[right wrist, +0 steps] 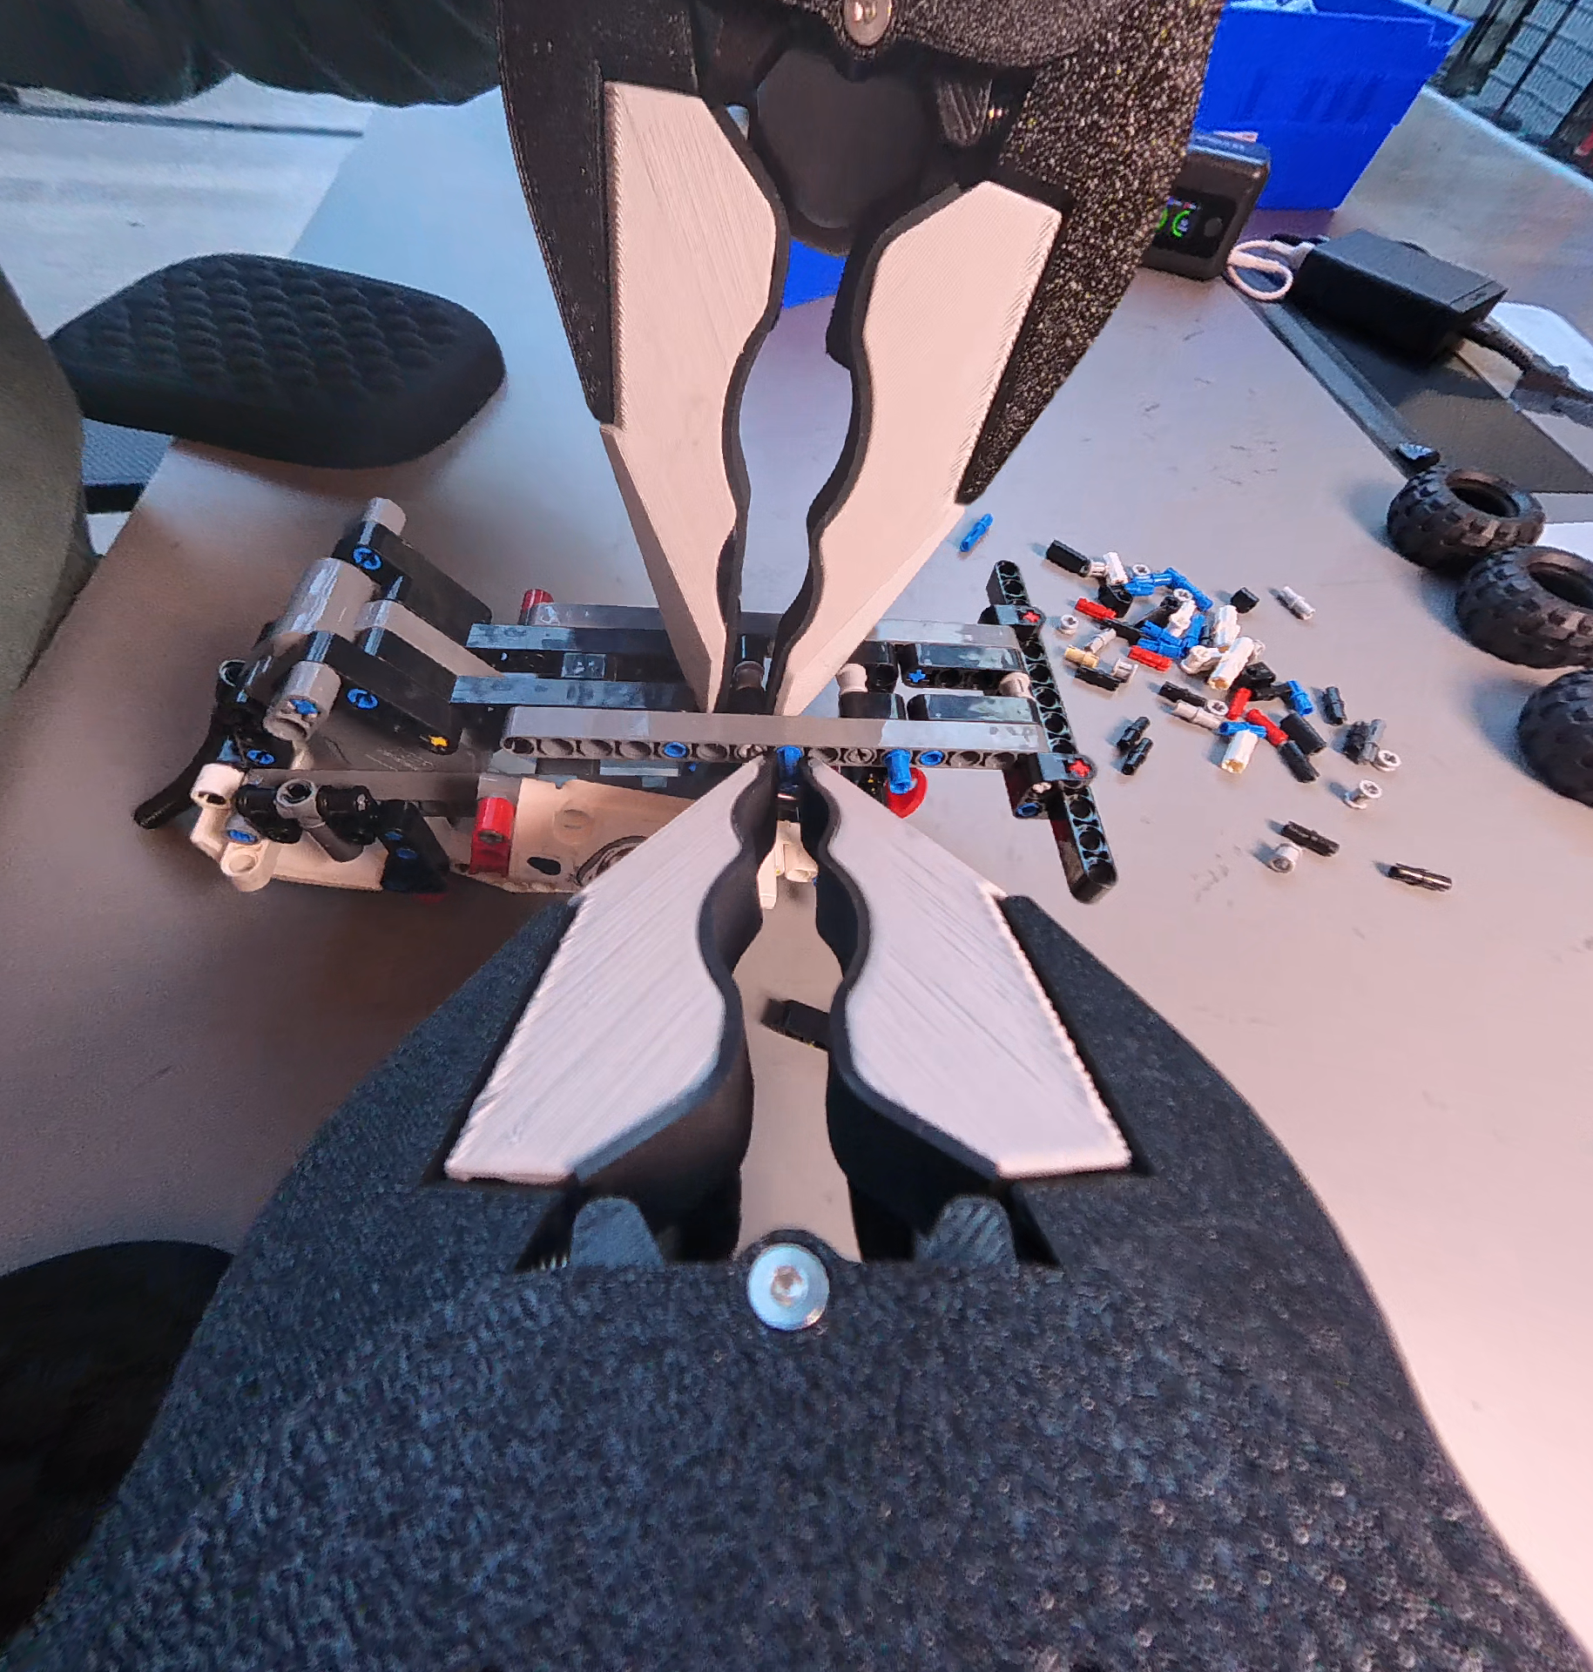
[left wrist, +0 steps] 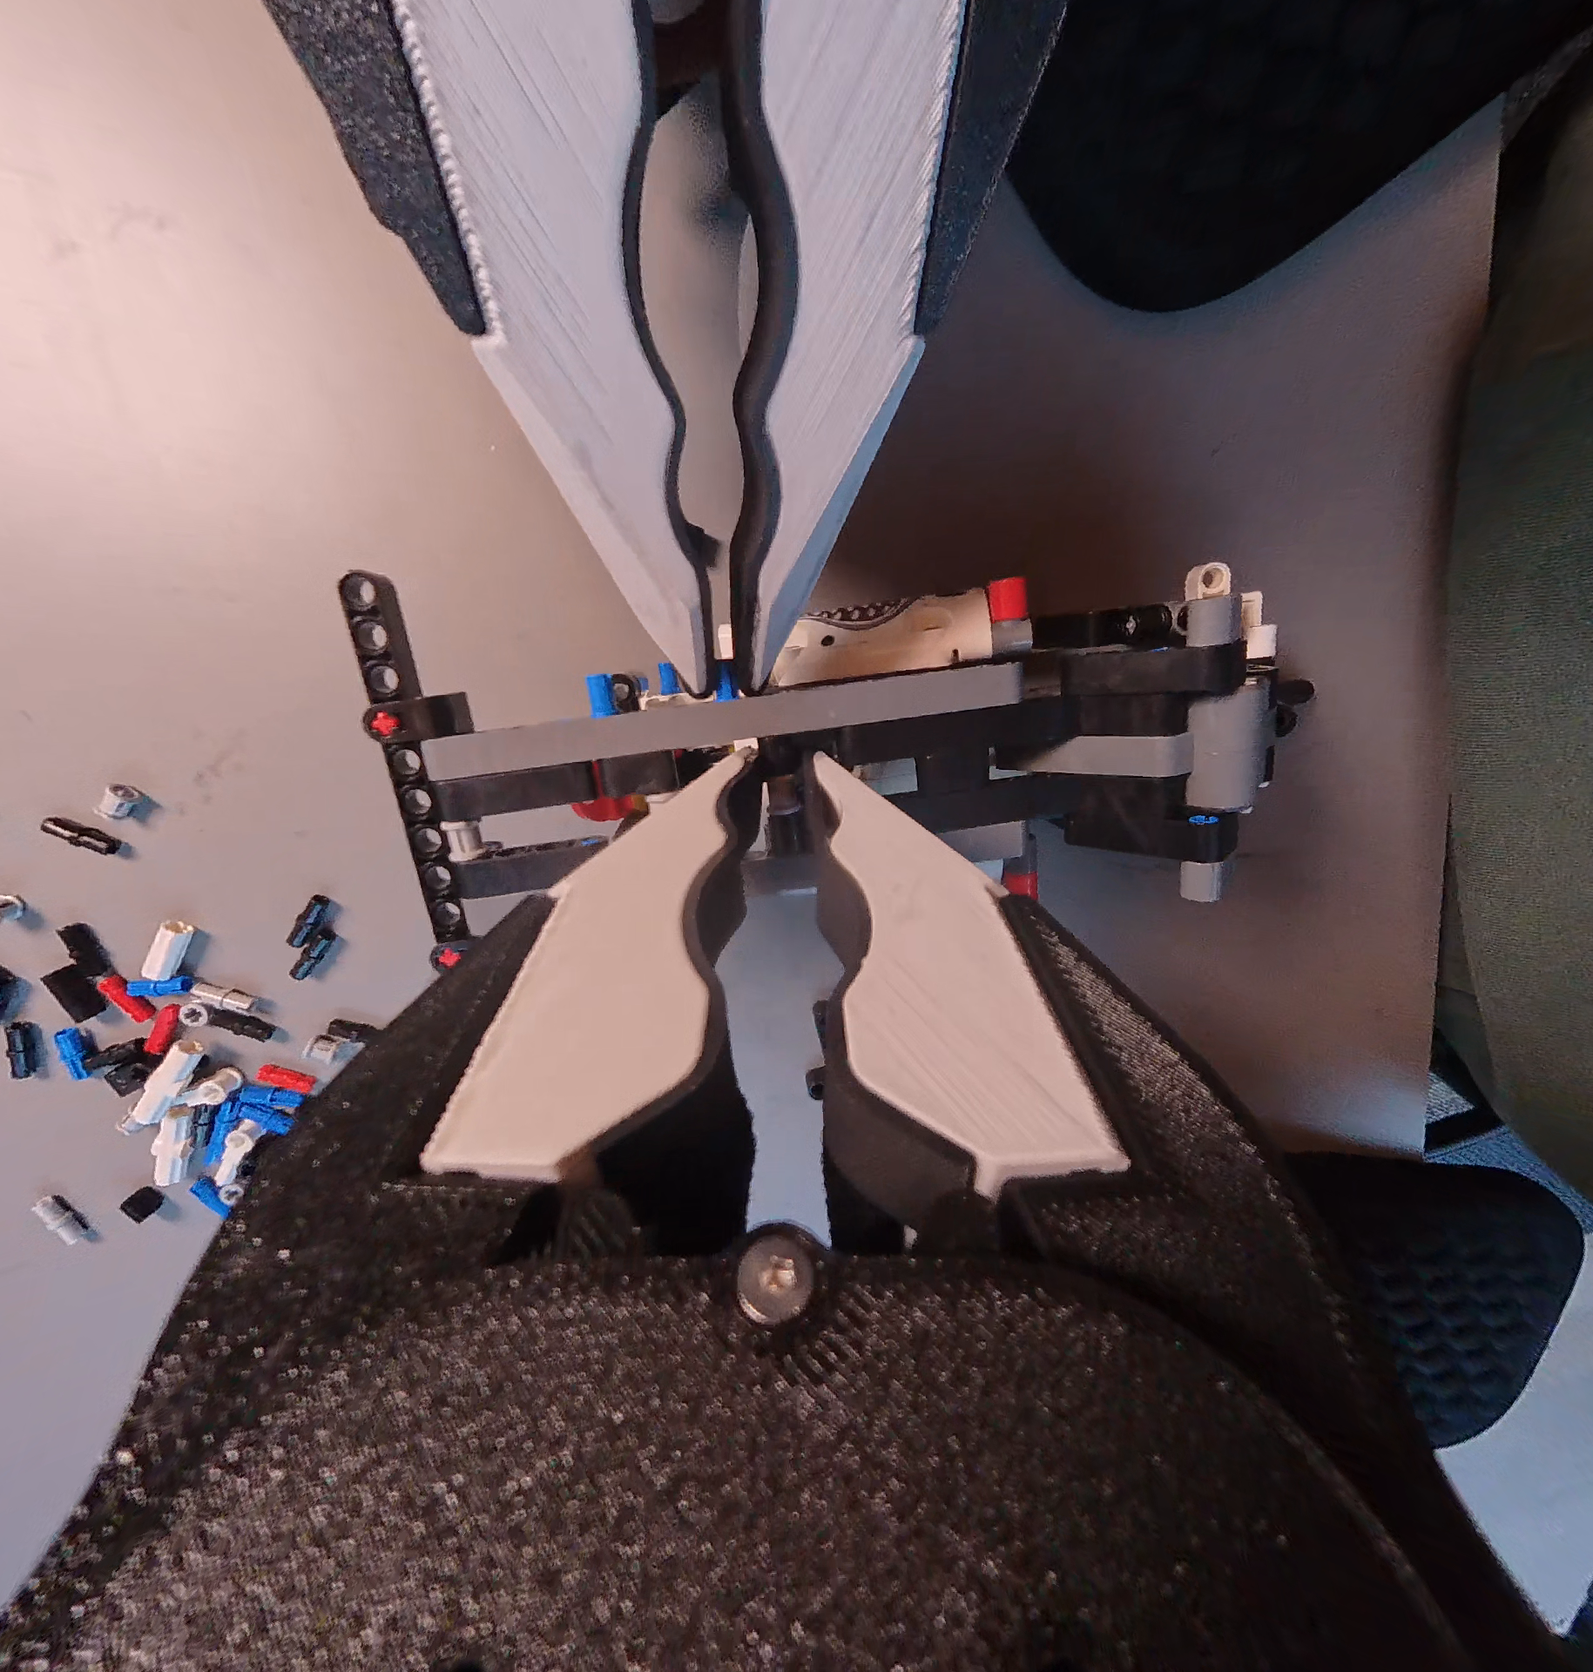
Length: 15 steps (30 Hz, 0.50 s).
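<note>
Left gripper (left wrist: 779, 764) fingers part-open astride a black pin; right gripper (right wrist: 782, 769) nips a blue pin (right wrist: 787, 758) at the grey beam (right wrist: 774, 735) — skewed pressure could jam it.

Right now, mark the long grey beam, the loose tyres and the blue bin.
long grey beam (right wrist: 774, 735): right wrist view, mid-span of its top face.
loose tyres (right wrist: 1542, 604): right wrist view, tread of the middle tyre.
blue bin (right wrist: 1317, 99): right wrist view, its front wall.
</note>
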Available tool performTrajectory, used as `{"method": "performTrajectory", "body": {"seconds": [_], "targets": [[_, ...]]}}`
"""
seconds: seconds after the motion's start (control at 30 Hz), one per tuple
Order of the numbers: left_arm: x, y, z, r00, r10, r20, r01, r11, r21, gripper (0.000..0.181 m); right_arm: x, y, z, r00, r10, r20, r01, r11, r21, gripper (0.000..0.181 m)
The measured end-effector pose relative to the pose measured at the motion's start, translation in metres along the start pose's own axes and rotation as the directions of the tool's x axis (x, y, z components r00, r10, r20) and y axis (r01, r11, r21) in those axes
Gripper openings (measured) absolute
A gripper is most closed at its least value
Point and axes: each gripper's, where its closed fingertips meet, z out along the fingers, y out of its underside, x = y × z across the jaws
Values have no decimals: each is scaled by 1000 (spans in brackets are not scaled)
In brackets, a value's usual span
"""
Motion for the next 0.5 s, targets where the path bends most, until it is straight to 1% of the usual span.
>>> {"method": "performTrajectory", "body": {"seconds": [0.17, 0.2, 0.23, 0.27, 0.3, 0.37, 0.4, 0.47, 0.5], "targets": [[5, 2, 0, 997, -70, -29, 71, 996, 52, 7, -6, 2, -4, 994, 84, 74, -86, 996, 28, 2], [5, 10, -2, 996, -82, -20, 82, 996, 34, 7, 0, 7, -12, 994, 99, 49, -100, 995, 20, 2], [4, 19, -6, 995, -96, -1, 96, 995, 27, 7, 6, 6, -24, 990, 135, 38, -137, 989, 61, 1], [4, 26, -8, 993, -119, 5, 119, 992, 49, 7, 7, 1, -36, 984, 170, 49, -174, 978, 112, 1], [7, 30, -10, 991, -137, -12, 137, 987, 78, 7, 8, 2, -41, 986, 165, 26, -167, 979, 115, 2], [13, 33, -10, 988, -150, -41, 154, 983, 103, 7, 18, 5, -37, 988, 149, -43, -144, 986, 89, 2], [14, 32, -10, 989, -143, -34, 145, 984, 105, 7, 29, 9, -32, 986, 148, -81, -145, 988, 51, 2], [15, 31, -10, 991, -131, -13, 132, 986, 100, 7, 62, 21, -22, 972, 129, -198, -143, 988, -57, 3], [15, 30, -9, 991, -130, -9, 130, 986, 103, 7, 74, 24, -16, 969, 115, -218, -140, 984, -107, 3]]}}
